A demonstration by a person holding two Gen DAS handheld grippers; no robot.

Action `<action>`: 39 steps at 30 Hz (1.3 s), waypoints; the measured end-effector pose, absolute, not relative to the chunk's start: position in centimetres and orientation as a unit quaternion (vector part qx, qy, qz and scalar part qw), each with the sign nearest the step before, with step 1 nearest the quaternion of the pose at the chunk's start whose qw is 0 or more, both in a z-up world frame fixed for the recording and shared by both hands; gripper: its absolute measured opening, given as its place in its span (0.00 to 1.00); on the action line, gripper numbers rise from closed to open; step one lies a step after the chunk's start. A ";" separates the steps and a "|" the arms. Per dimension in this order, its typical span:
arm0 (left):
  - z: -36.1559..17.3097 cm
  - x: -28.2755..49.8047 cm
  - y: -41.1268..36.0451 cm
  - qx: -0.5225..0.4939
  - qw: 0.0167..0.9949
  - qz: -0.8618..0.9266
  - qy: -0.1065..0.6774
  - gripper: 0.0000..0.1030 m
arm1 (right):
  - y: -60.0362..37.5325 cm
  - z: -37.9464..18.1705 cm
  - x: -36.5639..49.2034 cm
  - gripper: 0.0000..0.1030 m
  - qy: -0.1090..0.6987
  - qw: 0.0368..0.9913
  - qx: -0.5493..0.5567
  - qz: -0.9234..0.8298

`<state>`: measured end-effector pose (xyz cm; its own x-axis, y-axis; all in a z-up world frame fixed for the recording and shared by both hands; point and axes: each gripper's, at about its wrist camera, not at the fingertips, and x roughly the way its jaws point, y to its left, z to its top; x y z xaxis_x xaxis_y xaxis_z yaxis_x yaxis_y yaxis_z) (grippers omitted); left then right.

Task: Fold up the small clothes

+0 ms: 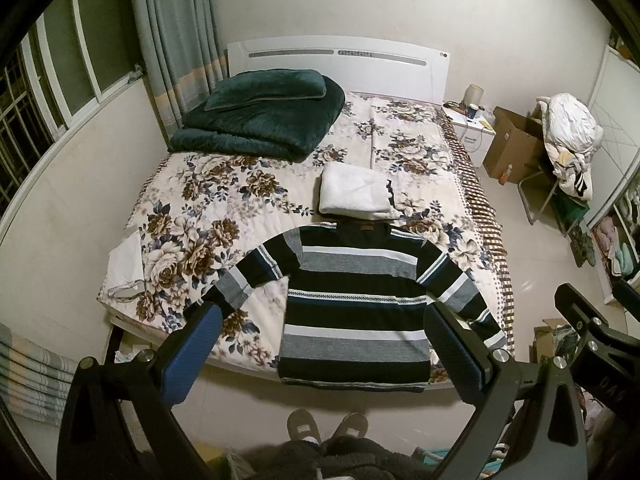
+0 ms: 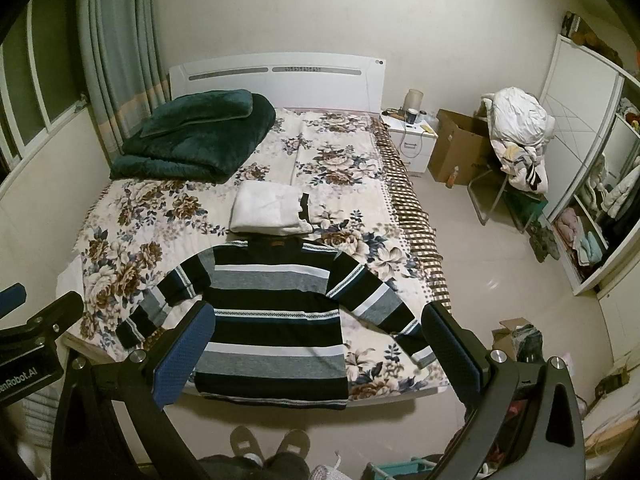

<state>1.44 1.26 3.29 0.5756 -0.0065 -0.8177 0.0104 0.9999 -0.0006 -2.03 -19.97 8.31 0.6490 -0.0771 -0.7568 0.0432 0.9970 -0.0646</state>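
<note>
A striped sweater [image 1: 352,304] in black, grey, white and blue lies flat and face down at the foot of the bed, sleeves spread out, hem hanging over the edge. It also shows in the right wrist view [image 2: 276,320]. My left gripper [image 1: 324,344] is open and empty, held high above the sweater's hem. My right gripper [image 2: 320,344] is open and empty too, at a similar height. A folded white garment [image 1: 356,194] lies just beyond the sweater's collar; it also shows in the right wrist view [image 2: 268,210].
The bed has a floral cover [image 1: 208,216] and a folded dark green quilt [image 1: 260,116] near the headboard. A white cloth [image 1: 124,268] lies at the bed's left edge. A nightstand [image 2: 412,140], cardboard box [image 2: 456,148], laundry-piled chair [image 2: 516,136] and wardrobe [image 2: 592,184] stand to the right.
</note>
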 end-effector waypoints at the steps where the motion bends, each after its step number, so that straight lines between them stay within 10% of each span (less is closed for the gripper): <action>1: 3.5 1.6 1.3 0.002 0.888 -0.004 0.461 1.00 | -19.9 8.4 -2.0 1.00 0.418 0.908 -0.020 -0.033; 39: 3.3 2.7 0.8 -0.007 0.891 0.018 0.453 1.00 | -19.4 7.9 0.2 1.00 0.431 0.902 -0.006 -0.015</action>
<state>2.72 0.81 3.34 0.5881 0.0267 -0.8083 -0.0388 0.9992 0.0048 0.18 -19.40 7.91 0.6283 -0.0315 -0.7773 0.0215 0.9995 -0.0232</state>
